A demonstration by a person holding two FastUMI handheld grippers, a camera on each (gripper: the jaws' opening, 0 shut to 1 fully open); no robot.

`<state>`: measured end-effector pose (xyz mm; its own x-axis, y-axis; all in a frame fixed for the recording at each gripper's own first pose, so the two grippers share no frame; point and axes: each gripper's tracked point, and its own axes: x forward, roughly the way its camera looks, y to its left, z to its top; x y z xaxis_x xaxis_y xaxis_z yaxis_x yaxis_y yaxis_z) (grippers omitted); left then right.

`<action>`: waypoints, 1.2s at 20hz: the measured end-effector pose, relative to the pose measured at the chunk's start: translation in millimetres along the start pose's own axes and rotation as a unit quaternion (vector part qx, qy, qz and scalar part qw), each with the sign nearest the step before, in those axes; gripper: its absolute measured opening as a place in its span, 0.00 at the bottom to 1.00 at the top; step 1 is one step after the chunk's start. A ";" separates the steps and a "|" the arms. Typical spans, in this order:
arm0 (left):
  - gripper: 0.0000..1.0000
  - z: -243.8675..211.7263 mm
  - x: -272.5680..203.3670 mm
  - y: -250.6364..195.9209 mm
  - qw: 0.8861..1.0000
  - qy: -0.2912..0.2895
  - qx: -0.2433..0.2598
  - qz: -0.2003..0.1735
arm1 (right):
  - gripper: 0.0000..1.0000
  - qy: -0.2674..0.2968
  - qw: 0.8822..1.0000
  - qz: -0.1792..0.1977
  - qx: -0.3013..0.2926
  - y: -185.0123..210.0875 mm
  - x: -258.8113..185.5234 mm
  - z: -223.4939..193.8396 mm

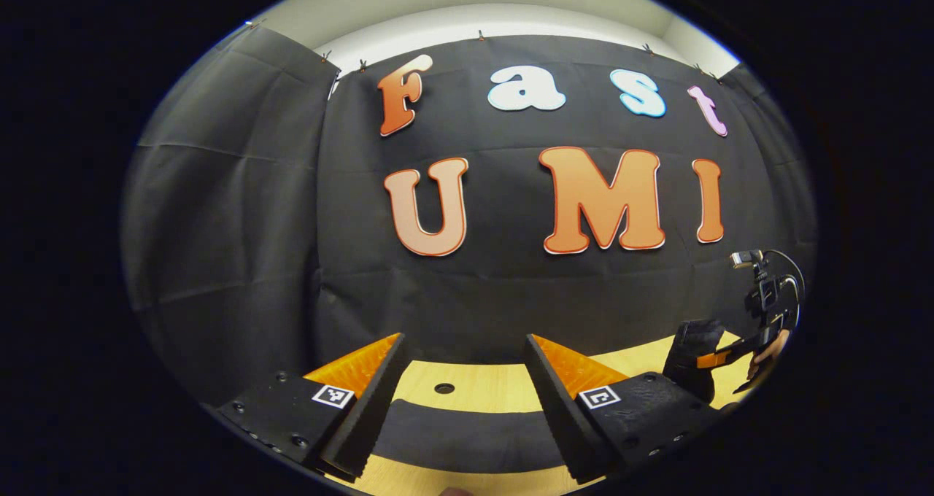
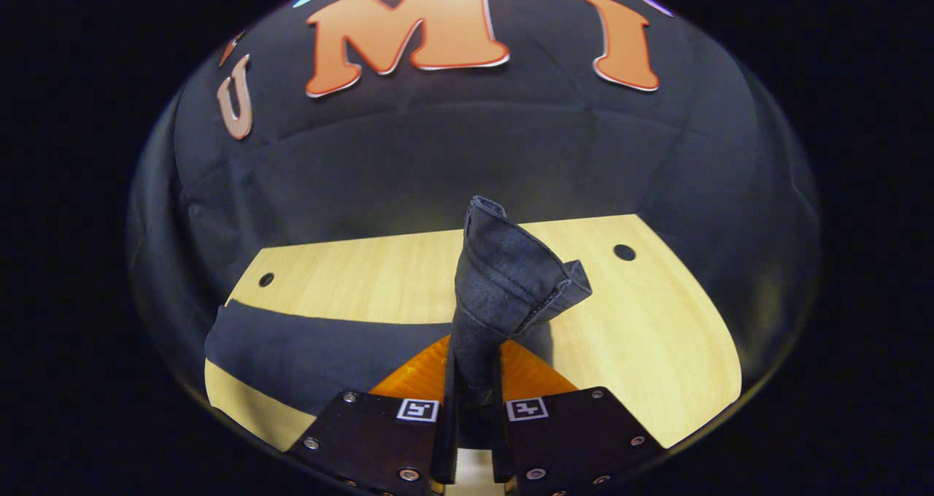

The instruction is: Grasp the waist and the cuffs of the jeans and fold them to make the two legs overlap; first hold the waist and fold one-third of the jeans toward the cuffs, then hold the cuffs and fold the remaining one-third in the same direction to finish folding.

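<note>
The dark jeans (image 2: 314, 350) lie as a long band across the light wooden table (image 2: 657, 335). My right gripper (image 2: 473, 357) is shut on one hemmed end of them, and that end (image 2: 511, 277) sticks up above the fingers, lifted off the table. In the left gripper view my left gripper (image 1: 465, 339) stands open, low over the table, with the jeans (image 1: 460, 430) lying flat between and below its fingers. Far to the right there, the right gripper (image 1: 722, 357) holds the raised dark cloth (image 1: 693, 350) with a hand behind it.
The booth's black cloth wall (image 1: 241, 226) closes off the back and sides of the table. Small round holes (image 2: 624, 252) sit in the tabletop near its far corners. Bare wood (image 2: 379, 284) lies beyond the jeans.
</note>
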<state>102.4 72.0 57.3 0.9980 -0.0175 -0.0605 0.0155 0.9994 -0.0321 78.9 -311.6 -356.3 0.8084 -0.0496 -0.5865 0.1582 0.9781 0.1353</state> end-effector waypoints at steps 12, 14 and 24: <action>0.96 -19.8 -1.7 40.0 0.999 0.027 0.000 0.032 | 0.19 0.042 0.996 0.053 -0.062 8.7 2.2 -9.1; 0.96 -24.1 -1.4 44.9 0.999 0.034 0.002 0.035 | 0.19 0.069 0.993 0.053 -0.074 10.4 4.9 -29.3; 0.95 -55.3 -2.6 77.8 0.996 0.070 -0.014 0.057 | 0.83 0.144 0.976 0.153 -0.058 83.8 -11.7 -92.2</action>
<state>97.7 148.1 -0.3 0.9747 0.0905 -0.2045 -0.1014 0.9939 -0.0438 30.5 -210.4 -411.7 0.6116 0.2910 -0.7357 -0.1449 0.9554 0.2574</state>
